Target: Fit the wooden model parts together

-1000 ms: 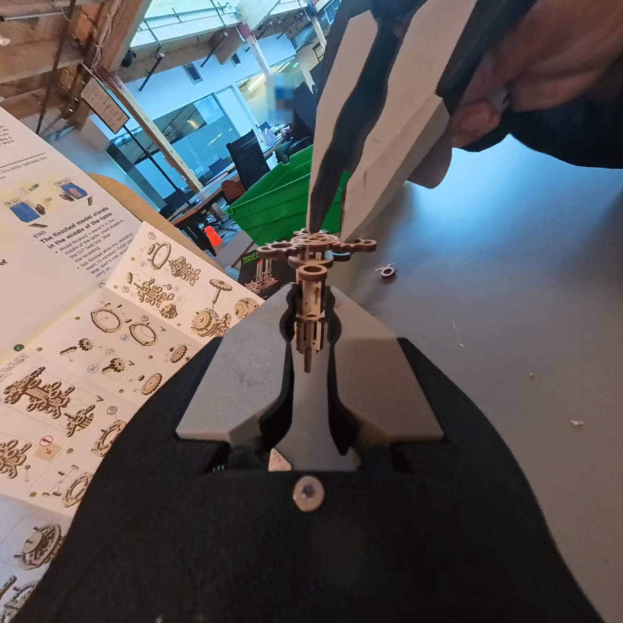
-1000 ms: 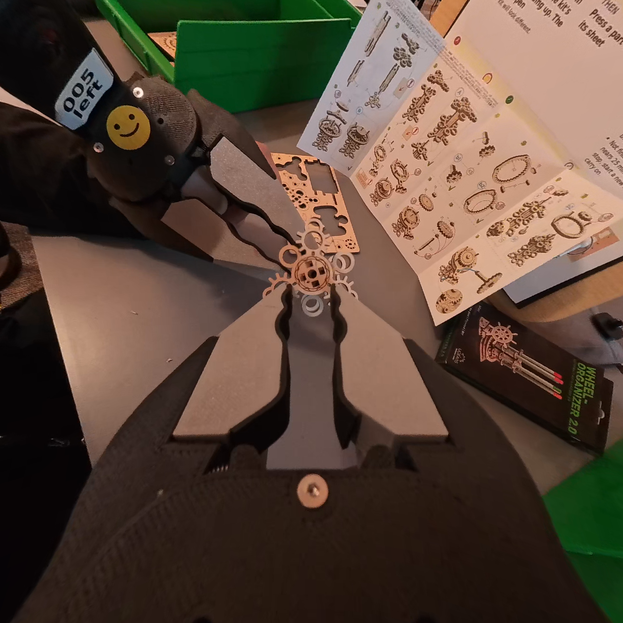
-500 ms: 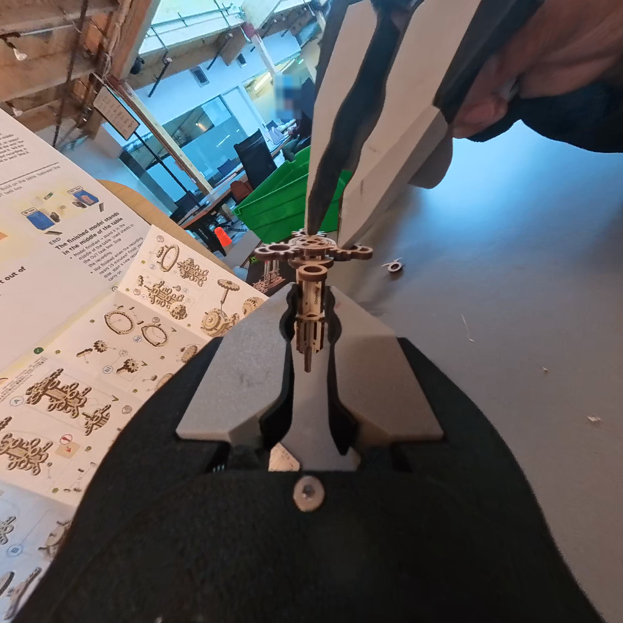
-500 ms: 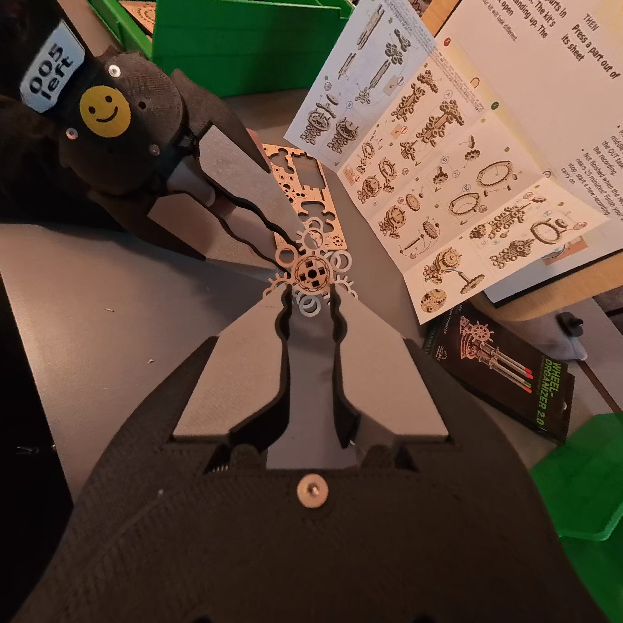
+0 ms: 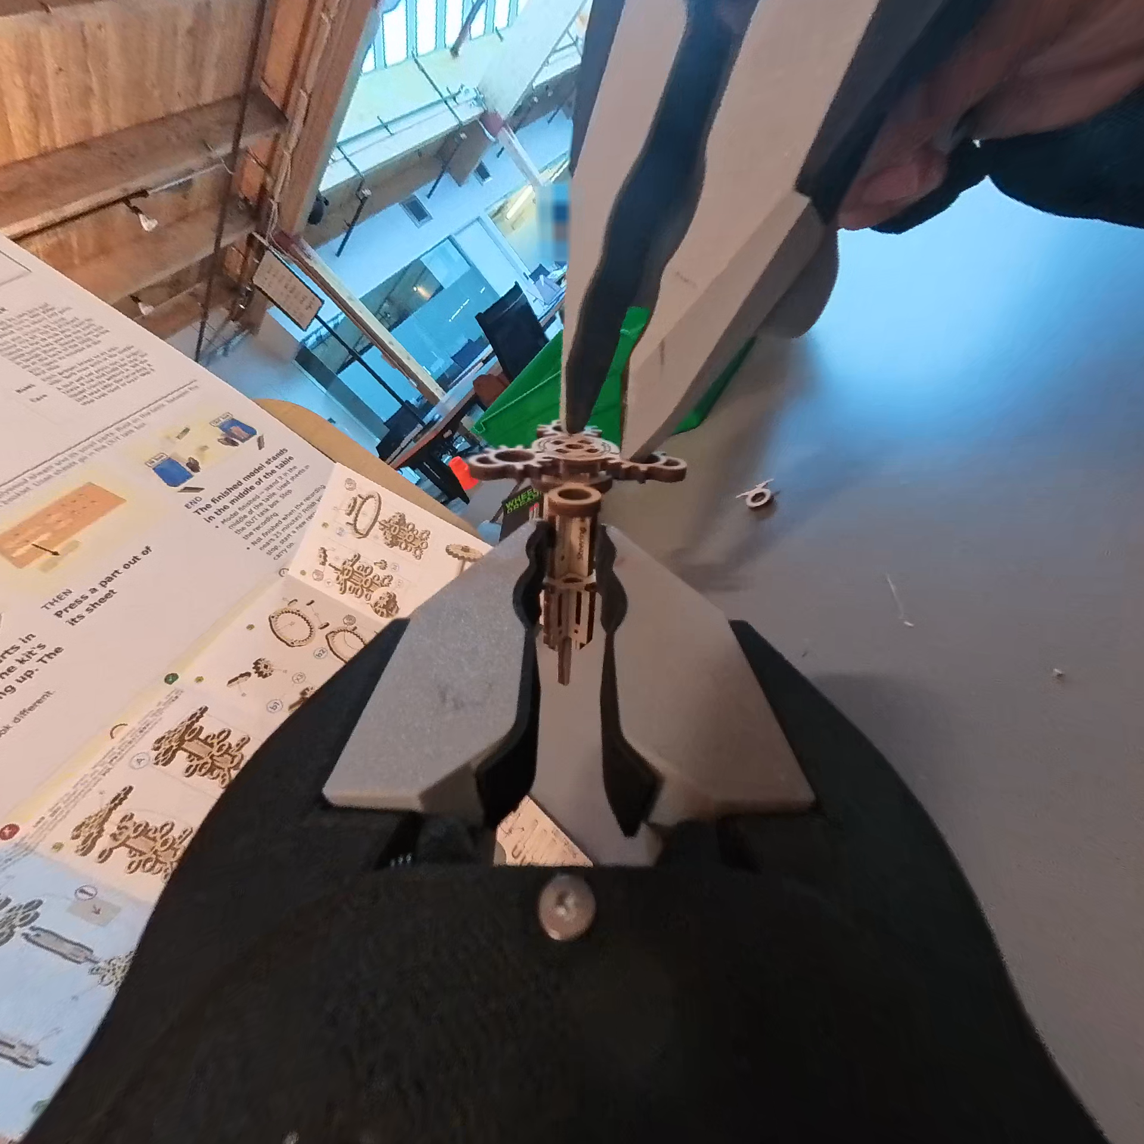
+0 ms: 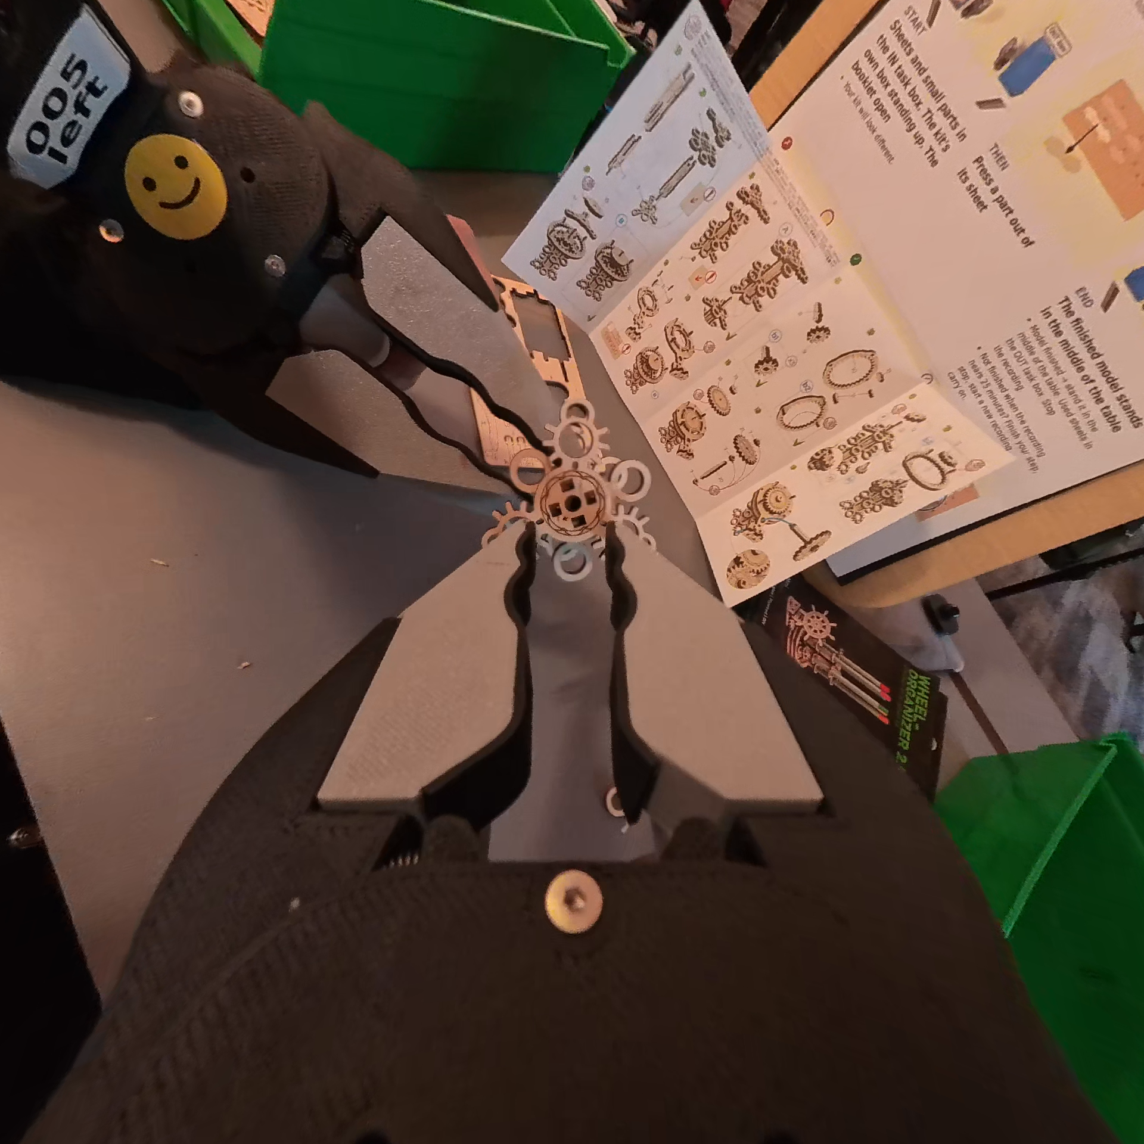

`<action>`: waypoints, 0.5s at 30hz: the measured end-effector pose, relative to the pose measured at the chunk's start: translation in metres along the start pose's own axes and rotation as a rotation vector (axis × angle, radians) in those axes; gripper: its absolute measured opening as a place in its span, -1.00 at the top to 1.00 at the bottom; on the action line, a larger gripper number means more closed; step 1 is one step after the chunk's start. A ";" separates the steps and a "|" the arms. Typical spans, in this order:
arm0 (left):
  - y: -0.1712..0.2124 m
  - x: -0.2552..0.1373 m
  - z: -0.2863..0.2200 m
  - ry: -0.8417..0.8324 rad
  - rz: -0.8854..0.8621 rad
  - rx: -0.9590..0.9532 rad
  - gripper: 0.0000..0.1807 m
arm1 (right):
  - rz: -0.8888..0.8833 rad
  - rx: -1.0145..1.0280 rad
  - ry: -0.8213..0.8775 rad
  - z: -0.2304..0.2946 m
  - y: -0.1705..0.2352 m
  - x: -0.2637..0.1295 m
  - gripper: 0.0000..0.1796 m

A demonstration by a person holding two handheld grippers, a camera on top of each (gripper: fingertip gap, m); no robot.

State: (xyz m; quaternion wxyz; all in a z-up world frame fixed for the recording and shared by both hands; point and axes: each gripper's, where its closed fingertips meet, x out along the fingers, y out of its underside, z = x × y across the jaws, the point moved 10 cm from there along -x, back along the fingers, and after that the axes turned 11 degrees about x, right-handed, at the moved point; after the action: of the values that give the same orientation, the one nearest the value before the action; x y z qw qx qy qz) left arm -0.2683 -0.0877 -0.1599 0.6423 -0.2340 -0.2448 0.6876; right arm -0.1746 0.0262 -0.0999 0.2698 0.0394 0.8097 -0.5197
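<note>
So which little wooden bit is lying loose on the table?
Start at the grey table, to the right of the two claws. Near the upper claw's shadow lies a tiny wooden ring piece with two small ears, apart from the gear model and paler than the scattered crumbs.

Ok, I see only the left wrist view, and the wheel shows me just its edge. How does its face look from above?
Observer: The wooden wheel has a round hub with four squarish holes around a centre hole. Ring-shaped and gear-shaped arms go out from it.
Operator: And what lies behind it, lower down?
Observer: A punched-out wooden sheet lies flat on the grey table, partly hidden by the left tongs.
</note>
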 end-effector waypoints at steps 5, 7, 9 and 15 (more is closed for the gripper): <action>0.000 0.000 -0.001 -0.002 0.002 0.008 0.87 | 0.003 0.006 0.001 0.000 0.000 0.001 0.79; 0.000 0.000 -0.001 -0.002 -0.004 0.006 0.87 | 0.003 0.004 0.008 0.000 0.000 0.000 0.79; -0.001 0.000 -0.001 -0.004 -0.010 0.004 0.87 | 0.003 0.000 0.012 0.000 0.000 -0.002 0.79; -0.001 0.000 -0.001 0.002 -0.017 -0.001 0.88 | 0.005 0.004 0.013 -0.002 0.001 -0.002 0.79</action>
State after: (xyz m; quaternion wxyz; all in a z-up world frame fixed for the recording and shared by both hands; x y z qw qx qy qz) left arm -0.2670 -0.0871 -0.1604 0.6480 -0.2329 -0.2466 0.6819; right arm -0.1732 0.0293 -0.0989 0.2658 0.0451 0.8101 -0.5206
